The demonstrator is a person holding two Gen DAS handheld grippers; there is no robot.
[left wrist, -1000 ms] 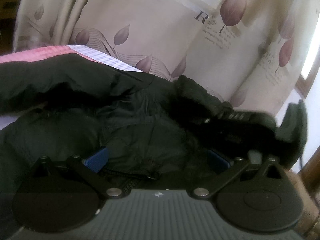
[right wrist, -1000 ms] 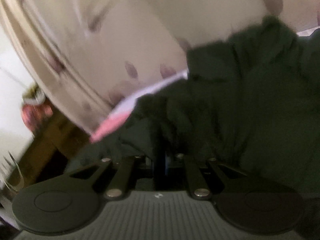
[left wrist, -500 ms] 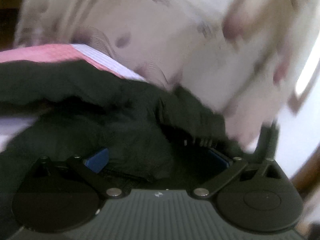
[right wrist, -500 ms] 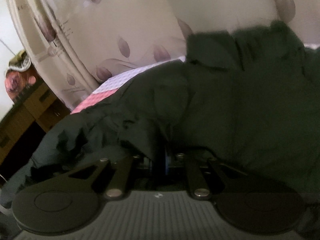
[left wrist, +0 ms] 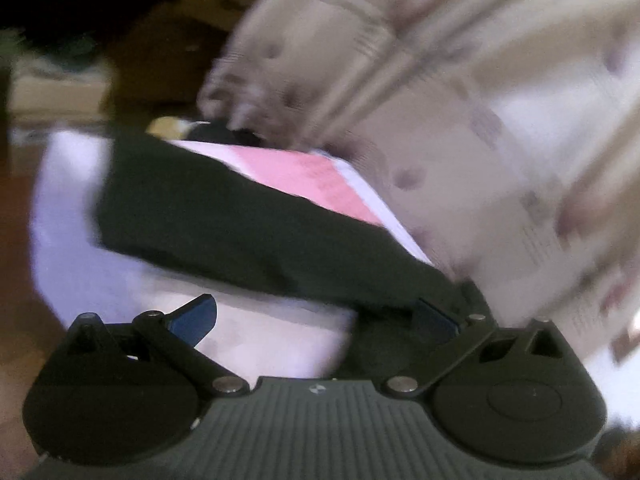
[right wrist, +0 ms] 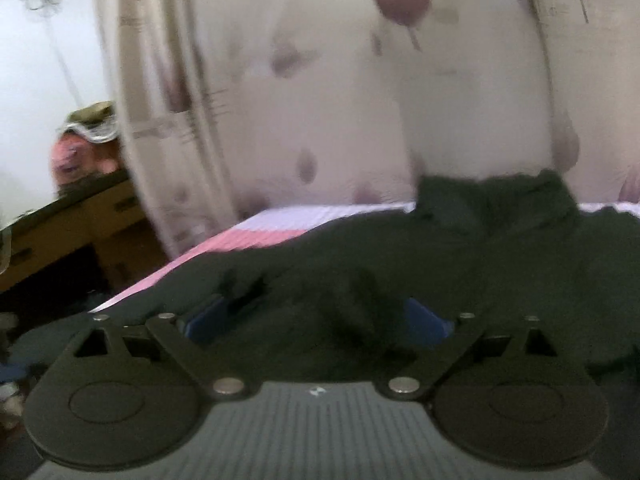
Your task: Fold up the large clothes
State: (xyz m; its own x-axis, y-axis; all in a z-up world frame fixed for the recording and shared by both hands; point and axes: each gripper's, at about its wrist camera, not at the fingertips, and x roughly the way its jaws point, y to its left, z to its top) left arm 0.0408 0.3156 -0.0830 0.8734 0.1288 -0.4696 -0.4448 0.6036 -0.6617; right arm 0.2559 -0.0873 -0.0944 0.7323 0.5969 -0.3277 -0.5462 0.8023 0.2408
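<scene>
A large dark green garment point(left wrist: 240, 232) lies across a bed with a pink and white checked sheet point(left wrist: 304, 172). My left gripper point(left wrist: 316, 316) stands open and wide. White sheet shows between its blue pads point(left wrist: 196, 316), and an edge of the garment drapes by the right pad. In the right wrist view the garment point(right wrist: 460, 264) spreads out in a rumpled heap. My right gripper point(right wrist: 316, 320) hovers low over it with its jaws opening. Cloth lies loose between the blue pads point(right wrist: 428, 320), which do not press on it.
A cream curtain with a leaf print point(left wrist: 460, 120) hangs close behind the bed and fills the upper right wrist view point(right wrist: 340, 120). A wooden desk point(right wrist: 60, 232) stands at the left. Brown floor point(left wrist: 24, 320) lies past the bed's edge. Both views are blurred by motion.
My right gripper's jaws went from shut on a fold of the garment to wide apart, letting it go. My left gripper swung aside, and the bunched cloth no longer fills the gap between its fingers.
</scene>
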